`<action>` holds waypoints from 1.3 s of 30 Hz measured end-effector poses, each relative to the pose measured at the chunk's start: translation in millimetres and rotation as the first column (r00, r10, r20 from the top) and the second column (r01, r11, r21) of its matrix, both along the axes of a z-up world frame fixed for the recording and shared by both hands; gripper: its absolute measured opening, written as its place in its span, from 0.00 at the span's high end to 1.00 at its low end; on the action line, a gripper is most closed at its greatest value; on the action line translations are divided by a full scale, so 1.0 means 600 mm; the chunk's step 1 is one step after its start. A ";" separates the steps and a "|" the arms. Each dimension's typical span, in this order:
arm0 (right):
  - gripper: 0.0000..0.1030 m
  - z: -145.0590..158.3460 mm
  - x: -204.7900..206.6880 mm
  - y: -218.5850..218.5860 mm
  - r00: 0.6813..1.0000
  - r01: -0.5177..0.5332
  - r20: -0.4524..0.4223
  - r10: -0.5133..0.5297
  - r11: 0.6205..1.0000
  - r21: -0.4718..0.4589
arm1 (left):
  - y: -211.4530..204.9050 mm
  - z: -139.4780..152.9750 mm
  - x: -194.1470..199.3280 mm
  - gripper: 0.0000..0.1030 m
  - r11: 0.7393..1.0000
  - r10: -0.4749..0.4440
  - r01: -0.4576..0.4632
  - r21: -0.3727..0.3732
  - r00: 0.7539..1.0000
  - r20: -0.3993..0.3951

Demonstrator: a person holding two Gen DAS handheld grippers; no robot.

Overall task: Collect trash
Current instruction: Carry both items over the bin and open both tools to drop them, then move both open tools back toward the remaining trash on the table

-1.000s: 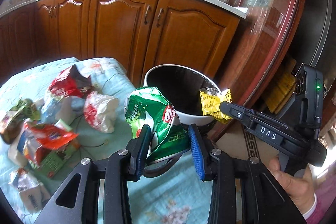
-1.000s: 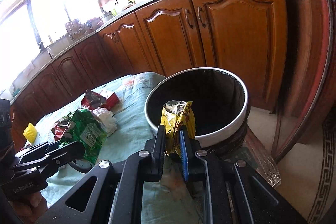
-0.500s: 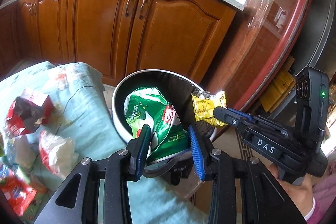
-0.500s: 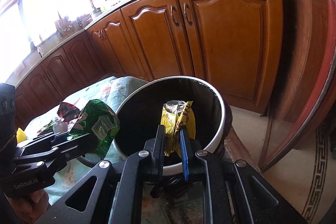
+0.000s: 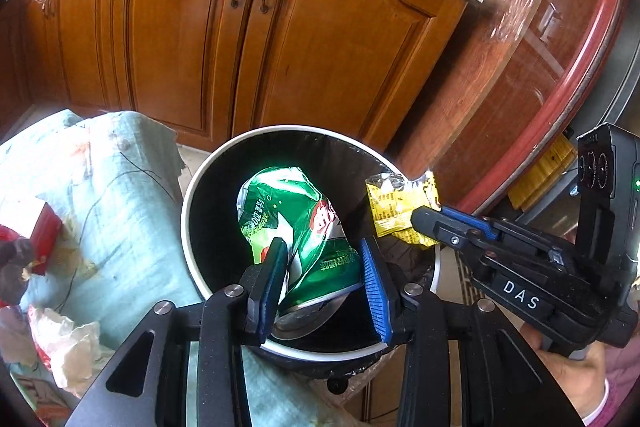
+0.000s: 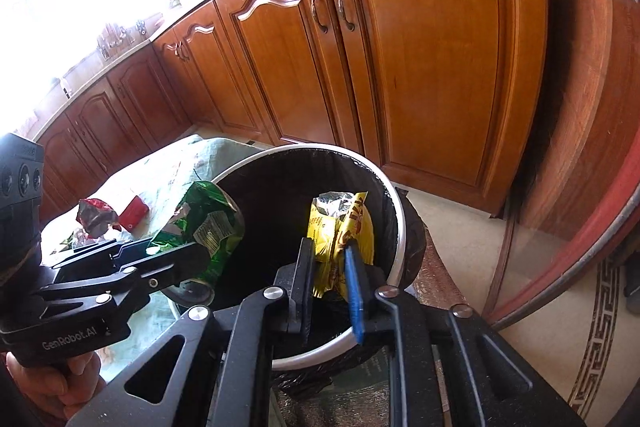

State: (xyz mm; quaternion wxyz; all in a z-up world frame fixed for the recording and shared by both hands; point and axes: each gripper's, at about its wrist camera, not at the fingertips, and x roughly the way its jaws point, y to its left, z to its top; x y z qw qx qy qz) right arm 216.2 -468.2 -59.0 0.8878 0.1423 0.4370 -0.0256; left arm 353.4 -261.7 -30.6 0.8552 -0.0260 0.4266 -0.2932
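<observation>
Over the black-lined bin [image 5: 192, 219], left tongs [image 5: 322, 263] pinching green bag [image 5: 296, 223], right tongs [image 6: 330, 279] yellow wrapper [image 6: 340, 227]

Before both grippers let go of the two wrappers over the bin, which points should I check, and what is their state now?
1. Left gripper grips the green bag: ok.
2. Right gripper grips the yellow wrapper: ok.
3. Green bag is over the mouth of the bin: ok.
4. Yellow wrapper is inside the rim line: ok in the right wrist view; it looks close to the rim in the left wrist view.
5. Bin has room: ok, the black liner looks empty.
6. Trash remaining on the cloth: not ok, red wrapper lies there.
</observation>
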 end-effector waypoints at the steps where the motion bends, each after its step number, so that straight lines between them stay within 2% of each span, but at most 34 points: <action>1: 0.76 -0.002 0.001 -0.001 1.000 -0.001 -0.002 0.001 1.000 0.004 | -0.003 -0.001 0.004 0.60 1.000 0.005 -0.005 0.006 1.000 0.002; 2: 0.72 -0.004 0.001 -0.002 1.000 0.001 -0.004 -0.001 1.000 0.014 | -0.004 0.000 0.003 0.55 1.000 0.008 -0.008 0.003 1.000 0.005; 3: 0.61 -0.005 0.002 -0.003 1.000 0.001 -0.006 -0.001 1.000 0.017 | -0.004 0.000 0.002 0.49 1.000 0.014 -0.015 0.004 1.000 0.009; 4: 0.57 -0.004 0.000 -0.002 1.000 0.001 -0.005 -0.001 1.000 0.015 | -0.002 0.000 -0.001 0.46 1.000 0.023 -0.023 0.008 1.000 0.012; 5: 0.57 -0.004 0.001 -0.002 1.000 0.004 -0.003 -0.004 1.000 0.011 | 0.000 0.000 -0.004 0.43 1.000 0.030 -0.030 0.009 0.999 0.014; 8: 0.51 0.000 -0.008 -0.002 1.000 0.011 0.010 -0.011 1.000 0.029 | 0.012 0.005 -0.025 0.39 0.999 0.039 -0.039 -0.003 0.999 0.021; 10: 0.40 0.004 -0.014 -0.003 1.000 0.017 0.023 -0.018 0.999 0.043 | 0.026 0.011 -0.048 0.35 0.999 0.053 -0.053 -0.007 0.998 0.038; 13: 0.31 0.011 -0.024 0.003 0.999 0.019 0.045 -0.022 0.998 0.056 | 0.049 0.018 -0.084 0.33 0.998 0.069 -0.068 -0.019 0.996 0.058; 22: 0.29 0.034 -0.066 0.043 0.994 0.025 0.102 -0.036 0.994 0.104 | 0.140 0.022 -0.199 0.31 0.990 0.138 -0.135 -0.042 0.986 0.088; 26: 0.27 0.037 -0.085 0.076 0.994 0.011 0.110 -0.025 0.991 0.131 | 0.189 0.028 -0.240 0.31 0.985 0.168 -0.164 -0.057 0.983 0.075; 34: 0.26 0.028 -0.105 0.159 0.994 -0.058 0.101 0.040 0.982 0.178 | 0.281 0.032 -0.324 0.31 0.969 0.245 -0.242 -0.057 0.967 0.064; 39: 0.27 0.023 -0.108 0.210 0.991 -0.109 0.095 0.093 0.977 0.183 | 0.340 0.031 -0.363 0.31 0.947 0.317 -0.314 -0.066 0.948 0.038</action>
